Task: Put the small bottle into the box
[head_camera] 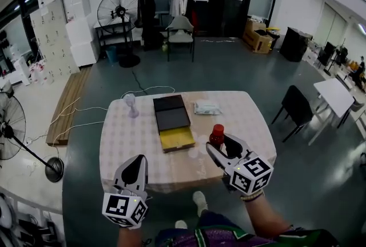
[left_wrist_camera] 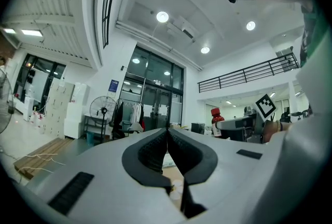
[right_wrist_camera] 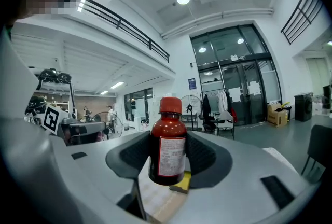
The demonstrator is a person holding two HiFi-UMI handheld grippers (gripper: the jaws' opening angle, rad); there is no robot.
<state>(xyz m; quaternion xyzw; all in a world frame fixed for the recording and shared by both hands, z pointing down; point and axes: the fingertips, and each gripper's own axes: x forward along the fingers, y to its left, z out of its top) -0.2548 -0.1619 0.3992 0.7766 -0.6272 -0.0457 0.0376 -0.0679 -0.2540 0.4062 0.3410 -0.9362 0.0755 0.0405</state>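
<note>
The small dark-red bottle (head_camera: 217, 136) with a red cap and white label stands upright between the jaws of my right gripper (head_camera: 221, 146), held above the table's near right part. In the right gripper view the bottle (right_wrist_camera: 168, 148) fills the gap and my right gripper (right_wrist_camera: 168, 159) is shut on its body. The open box (head_camera: 176, 139), yellow inside with a black lid lying behind it, sits mid-table, just left of the bottle. My left gripper (head_camera: 136, 161) hangs at the table's near left edge, jaws shut (left_wrist_camera: 167, 134) with nothing between them.
A checked cloth covers the table (head_camera: 126, 143). A white packet (head_camera: 206, 107) lies behind the box on the right, and a small pale object (head_camera: 131, 104) stands on the left. A black chair (head_camera: 297, 107) is right of the table.
</note>
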